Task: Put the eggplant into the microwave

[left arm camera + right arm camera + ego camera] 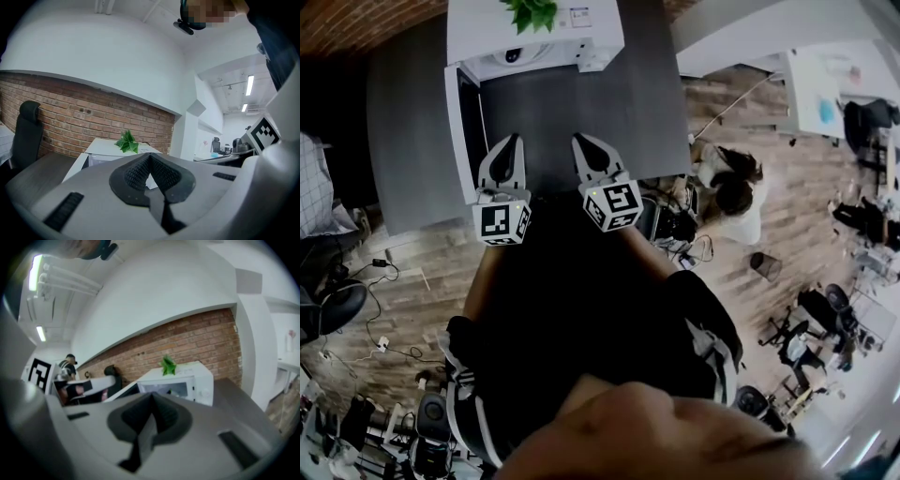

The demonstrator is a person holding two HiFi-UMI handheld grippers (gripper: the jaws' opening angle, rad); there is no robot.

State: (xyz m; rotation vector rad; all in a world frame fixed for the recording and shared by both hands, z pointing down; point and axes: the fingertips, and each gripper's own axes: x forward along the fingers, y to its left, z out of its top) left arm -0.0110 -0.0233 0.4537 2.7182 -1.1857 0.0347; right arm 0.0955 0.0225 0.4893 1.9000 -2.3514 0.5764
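The microwave (pixel 487 23) stands at the far end of the dark grey bench (pixel 581 103), against a brick wall (pixel 93 122), with a small green plant (pixel 532 11) on its top. Its door (pixel 455 122) is swung fully open to the left, and the cavity faces the person. A small dark object, taken to be the eggplant (pixel 514 54), lies on the pale turntable inside the cavity; it is too small in the head view to confirm its shape. Both grippers are held over the near part of the bench, in front of the microwave and well apart from it, side by side with their tips pointing toward the open cavity. The left gripper (pixel 514 139) is in line with the open door, and its marker cube (pixel 502 220) is at the bench edge. In the left gripper view its jaws are together at the tips, with nothing between them. The right gripper (pixel 579 141) is just beside it, angled slightly outward, with its own marker cube (pixel 614 203) behind it. In the right gripper view its jaws are closed and empty. A dark chair (pixel 26 131) stands at the left of the bench. A person (pixel 731 197) is low on the wooden floor (pixel 787 234) to the right of the bench, well apart from the grippers.
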